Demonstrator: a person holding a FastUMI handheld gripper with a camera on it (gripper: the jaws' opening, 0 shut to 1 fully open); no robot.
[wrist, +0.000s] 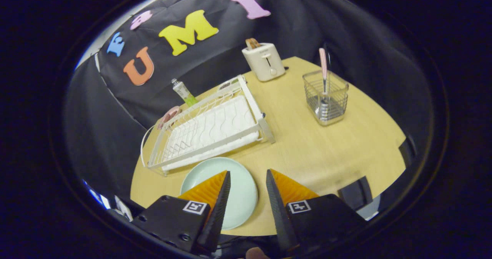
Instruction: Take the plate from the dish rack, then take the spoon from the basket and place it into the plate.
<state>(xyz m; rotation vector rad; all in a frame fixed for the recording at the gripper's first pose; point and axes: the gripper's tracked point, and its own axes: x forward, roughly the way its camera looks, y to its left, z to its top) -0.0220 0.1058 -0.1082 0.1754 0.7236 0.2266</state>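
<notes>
your claw (pixel 248 174) stands open with nothing between its fingers. the plate (pixel 240 191) already lies flat on the table (pixel 326 155), just under and ahead of the fingertips, in front of the dish rack (pixel 215 128). so the spoon (pixel 324 68) is your thing now: it stands upright in the wire basket (pixel 326 97), well beyond the claw and off toward the right finger's side. it looks light, stiff and thin, likely slippery at the metal part. take it by the pink handle sticking above the rim, and lift straight up.
</notes>
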